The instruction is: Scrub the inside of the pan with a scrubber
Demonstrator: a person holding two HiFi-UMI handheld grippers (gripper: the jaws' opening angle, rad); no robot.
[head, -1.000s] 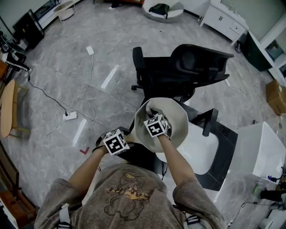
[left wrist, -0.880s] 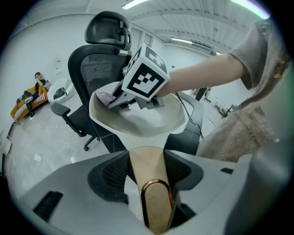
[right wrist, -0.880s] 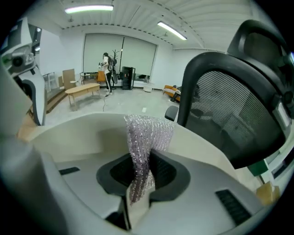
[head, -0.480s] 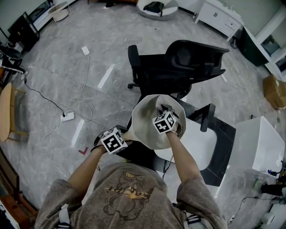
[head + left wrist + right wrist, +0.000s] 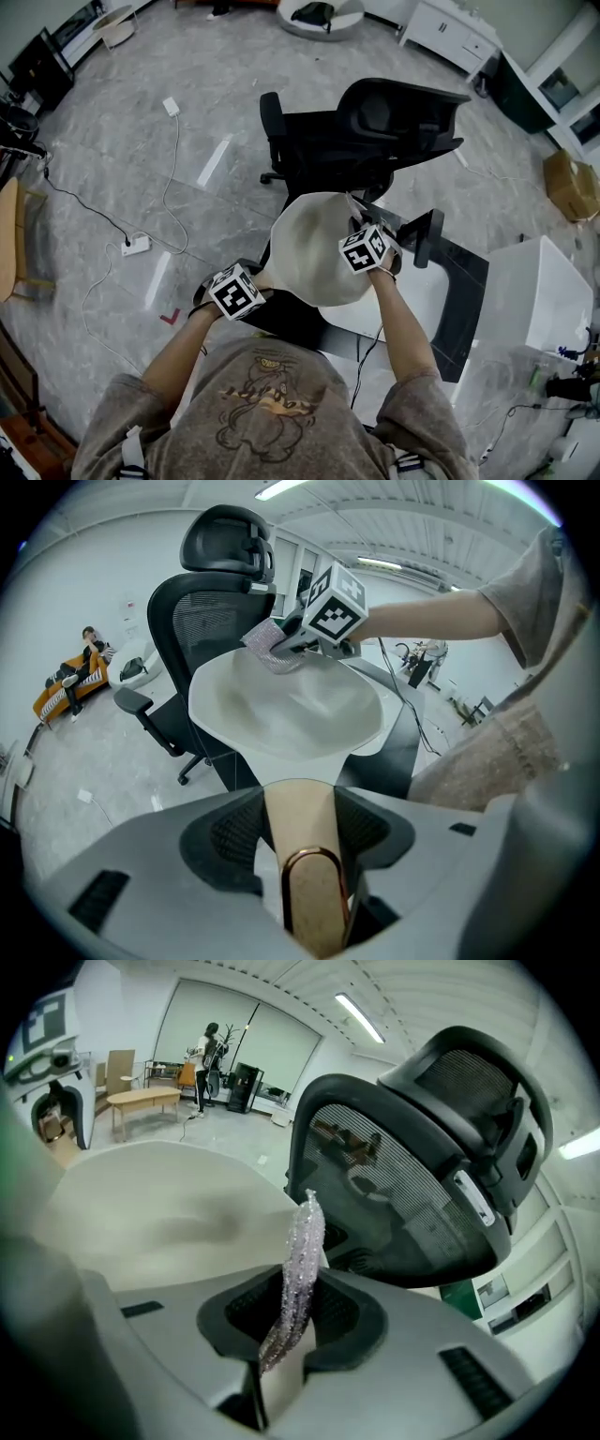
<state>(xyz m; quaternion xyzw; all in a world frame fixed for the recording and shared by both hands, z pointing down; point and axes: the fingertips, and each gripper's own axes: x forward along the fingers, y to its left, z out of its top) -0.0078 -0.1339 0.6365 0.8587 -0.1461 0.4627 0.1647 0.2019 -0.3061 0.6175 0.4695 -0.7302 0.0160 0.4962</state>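
A cream pan (image 5: 309, 248) is held up in the air, tilted with its inside facing me. My left gripper (image 5: 261, 283) is shut on the pan's tan handle (image 5: 302, 827), whose copper loop end sits between the jaws. My right gripper (image 5: 364, 228) is at the pan's far right rim, shut on a glittery lilac scrubber (image 5: 298, 1265). From the left gripper view the scrubber (image 5: 272, 651) touches the pan's (image 5: 291, 705) far rim under the right gripper's marker cube (image 5: 335, 608). In the right gripper view the pan's pale inside (image 5: 150, 1213) lies left of the scrubber.
A black office chair (image 5: 366, 131) stands just beyond the pan. A white table (image 5: 417, 305) with a dark edge lies below at right, beside a white box (image 5: 539, 300). A power strip (image 5: 136, 246) and cables lie on the grey floor at left.
My right gripper has slid with the scrubber from the pan's middle to its right rim. The left gripper has kept hold of the handle and barely moved.
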